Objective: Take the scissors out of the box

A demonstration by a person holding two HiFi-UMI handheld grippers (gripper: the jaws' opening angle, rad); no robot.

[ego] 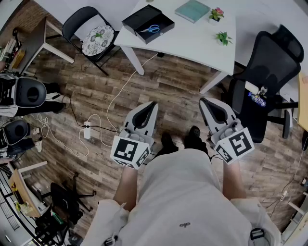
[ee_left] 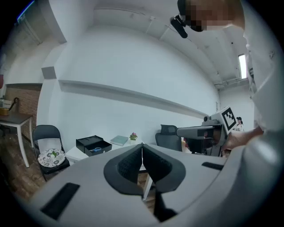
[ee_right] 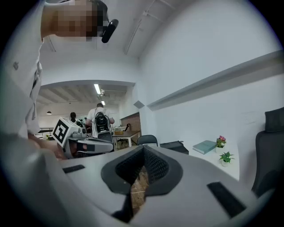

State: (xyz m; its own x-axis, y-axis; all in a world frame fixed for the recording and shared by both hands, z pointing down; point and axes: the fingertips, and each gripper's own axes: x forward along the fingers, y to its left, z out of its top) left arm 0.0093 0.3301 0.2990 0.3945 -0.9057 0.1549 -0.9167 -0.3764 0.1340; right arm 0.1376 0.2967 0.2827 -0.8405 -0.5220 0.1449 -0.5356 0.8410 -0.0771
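Observation:
A black open box [ego: 148,21] sits on the white table [ego: 192,41] far ahead of me. In it lie scissors [ego: 151,29] with blue handles. The left gripper view shows the same box [ee_left: 92,144] and scissors [ee_left: 96,149] in the distance. My left gripper [ego: 152,104] and my right gripper [ego: 204,101] hover side by side over the wooden floor, well short of the table. Both are shut, with nothing between the jaws. Tips meet on the left gripper [ee_left: 142,144] and on the right gripper [ee_right: 143,147] alike. The box [ee_right: 174,146] is small in the right gripper view.
A teal book [ego: 192,10] and two small potted plants [ego: 216,13] share the table. A black folding chair with a patterned cushion [ego: 97,39] stands left of it, an office chair [ego: 269,72] to the right. Cables and a power strip [ego: 87,129] lie on the floor.

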